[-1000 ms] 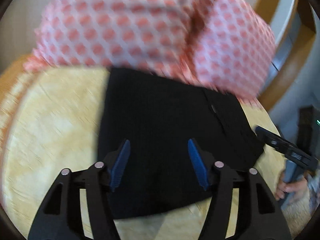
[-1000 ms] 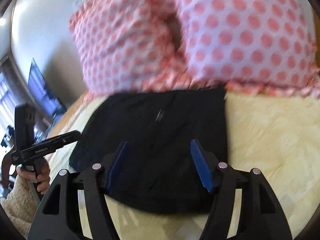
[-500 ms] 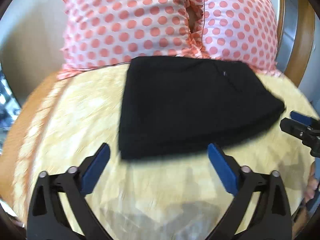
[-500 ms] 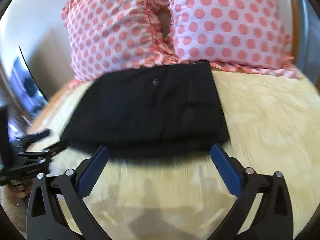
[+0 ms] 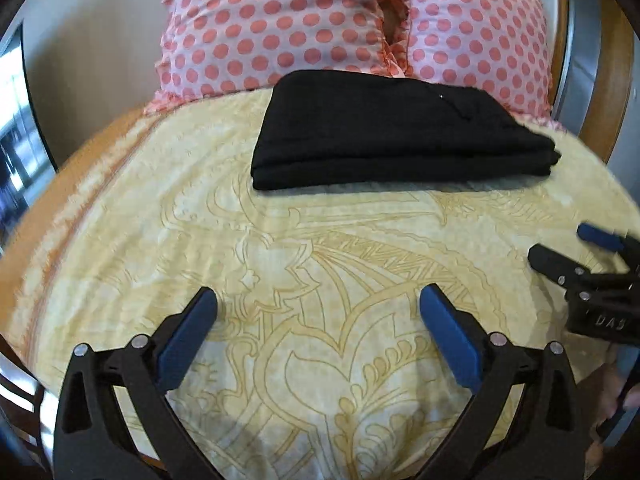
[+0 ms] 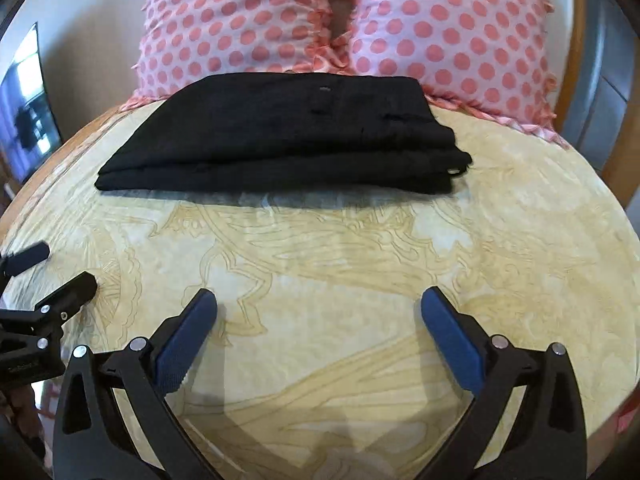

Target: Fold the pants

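Pants lie folded by pillows; our left gripper and right gripper spread, empty. We judge folding done; next, withdraw.

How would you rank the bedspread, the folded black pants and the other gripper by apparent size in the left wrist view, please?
1. Yellow bedspread.
2. Folded black pants.
3. Right gripper, cut off by the frame edge, so its rank is unsure.

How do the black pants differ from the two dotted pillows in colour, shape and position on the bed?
The black pants are plain and dark; the dotted pillows are pink with coral dots. The pants lie flat, folded into a low stack of layers; the pillows are puffy and stand taller. The pants are nearer the open left gripper and right gripper; the pillows sit behind, at the headboard. Both rest on the yellow bedspread.
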### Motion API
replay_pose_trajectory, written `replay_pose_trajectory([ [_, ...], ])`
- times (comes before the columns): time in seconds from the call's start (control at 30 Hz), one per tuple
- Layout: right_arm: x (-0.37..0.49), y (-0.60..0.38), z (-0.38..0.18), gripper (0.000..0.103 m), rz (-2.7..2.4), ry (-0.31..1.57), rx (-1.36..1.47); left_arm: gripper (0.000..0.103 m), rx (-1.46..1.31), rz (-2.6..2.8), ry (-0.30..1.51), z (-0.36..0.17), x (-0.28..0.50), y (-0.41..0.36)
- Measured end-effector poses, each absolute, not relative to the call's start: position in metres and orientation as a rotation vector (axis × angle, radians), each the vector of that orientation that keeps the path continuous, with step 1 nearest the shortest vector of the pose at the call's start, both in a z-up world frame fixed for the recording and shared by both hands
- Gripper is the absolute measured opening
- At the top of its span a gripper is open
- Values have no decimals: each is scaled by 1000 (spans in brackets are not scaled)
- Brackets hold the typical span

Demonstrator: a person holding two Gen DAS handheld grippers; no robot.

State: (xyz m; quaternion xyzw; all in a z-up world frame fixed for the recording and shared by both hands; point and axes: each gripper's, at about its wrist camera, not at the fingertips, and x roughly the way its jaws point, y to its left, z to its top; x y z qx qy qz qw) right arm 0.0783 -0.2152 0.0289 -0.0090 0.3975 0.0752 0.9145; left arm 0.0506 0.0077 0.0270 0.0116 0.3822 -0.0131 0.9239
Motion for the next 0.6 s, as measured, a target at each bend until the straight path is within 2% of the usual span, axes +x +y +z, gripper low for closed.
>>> replay_pose_trajectory([
  [0.13, 76, -215, 28, 102, 136, 806, -14, 101, 37, -26, 738, 24, 44, 6],
  [0.6, 77, -215, 29, 102, 130, 803, -12, 101, 33, -26, 748, 25, 45, 7],
])
